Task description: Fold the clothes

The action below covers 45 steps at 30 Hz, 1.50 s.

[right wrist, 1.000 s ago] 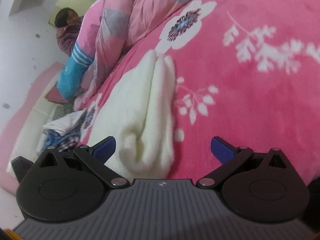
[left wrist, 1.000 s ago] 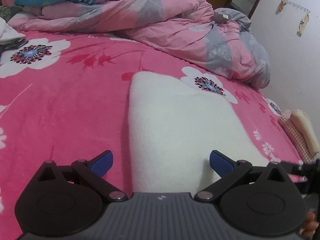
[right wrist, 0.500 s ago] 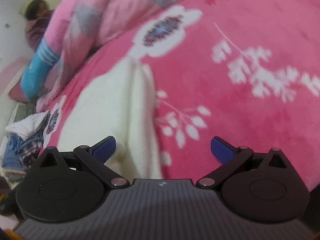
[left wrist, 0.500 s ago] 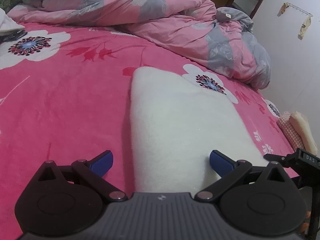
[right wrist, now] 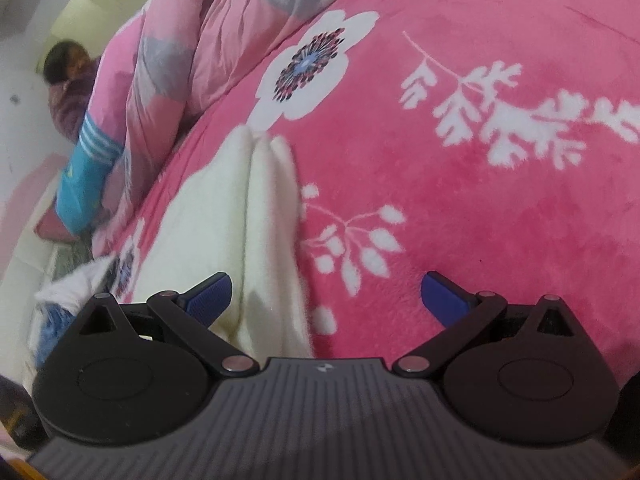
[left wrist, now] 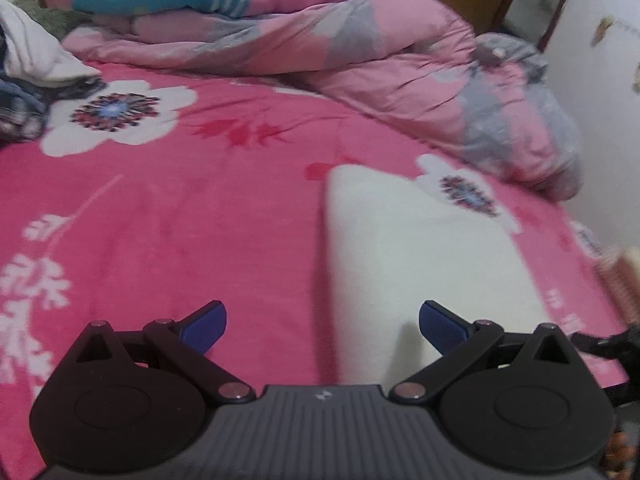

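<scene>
The left gripper [left wrist: 322, 322] hangs low over the bed [left wrist: 168, 216], level and pointing along the pink flowered blanket toward the far wall. Its jaws stand wide apart with nothing between them; the blue pad on the right side sits above the near edge of the folded cream garment [left wrist: 416, 256], the left one over bare blanket.

The garment lies flat on the bed as a neat folded slab, its left edge straight, reaching away from the gripper toward a white flower print.

The right gripper [right wrist: 326, 294] is rolled to one side, so the bed appears slanted in its view. Its jaws are also spread wide and empty. The same garment [right wrist: 224, 216] lies under the left half of the gripper, its stacked folded edges visible as layers running away from the camera; the right jaw is over the blanket alone.

A rumpled pink and grey quilt [left wrist: 360, 64] is heaped along the far side of the bed, and a pile of clothes [left wrist: 28, 68] sits at its left edge.
</scene>
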Each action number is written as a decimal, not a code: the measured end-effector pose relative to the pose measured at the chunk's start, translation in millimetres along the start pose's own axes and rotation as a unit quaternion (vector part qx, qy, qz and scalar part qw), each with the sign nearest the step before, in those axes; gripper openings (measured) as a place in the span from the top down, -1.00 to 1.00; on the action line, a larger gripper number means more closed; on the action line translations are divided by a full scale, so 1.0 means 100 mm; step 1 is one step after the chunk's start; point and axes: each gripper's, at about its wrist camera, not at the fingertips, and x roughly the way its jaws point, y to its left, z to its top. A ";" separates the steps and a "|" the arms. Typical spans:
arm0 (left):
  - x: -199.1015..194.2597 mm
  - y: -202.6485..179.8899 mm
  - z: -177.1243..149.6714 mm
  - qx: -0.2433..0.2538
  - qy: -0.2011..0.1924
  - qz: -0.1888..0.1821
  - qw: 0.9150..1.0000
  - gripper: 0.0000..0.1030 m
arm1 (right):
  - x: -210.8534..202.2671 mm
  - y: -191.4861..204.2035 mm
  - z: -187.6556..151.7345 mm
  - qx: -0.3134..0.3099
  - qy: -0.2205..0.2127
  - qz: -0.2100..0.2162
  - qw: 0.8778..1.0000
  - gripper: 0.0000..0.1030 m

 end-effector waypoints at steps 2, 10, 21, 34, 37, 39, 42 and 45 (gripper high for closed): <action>-0.02 -0.04 -0.01 0.011 -0.013 0.026 1.000 -1.00 | 0.00 -0.01 0.01 -0.001 0.001 0.005 1.000 -0.98; -0.04 -0.09 0.00 0.041 -0.018 -0.035 0.998 -1.00 | -0.04 -0.03 0.08 -0.030 0.021 0.033 0.999 -0.98; 0.33 -0.02 0.07 0.009 0.042 -0.176 0.983 -1.00 | 0.33 0.19 0.53 -0.102 0.047 0.116 0.987 -0.98; 0.99 0.20 0.16 -0.060 0.132 -0.306 0.941 -1.00 | 0.84 0.24 0.63 -0.107 0.152 0.203 0.961 -0.99; 1.06 0.28 0.18 -0.062 0.151 -0.337 0.927 -0.99 | 0.76 0.29 0.50 -0.139 0.185 0.216 0.949 -0.99; 1.16 0.30 0.24 -0.071 0.165 -0.351 0.919 -1.00 | 0.76 0.33 0.46 -0.154 0.198 0.223 0.942 -0.99; 1.33 0.28 0.33 -0.078 0.184 -0.367 0.908 -1.00 | 0.91 0.39 0.53 -0.151 0.205 0.240 0.937 -0.98; 1.38 0.23 0.34 -0.059 0.187 -0.372 0.907 -1.00 | 1.07 0.44 0.60 -0.148 0.212 0.257 0.931 -0.98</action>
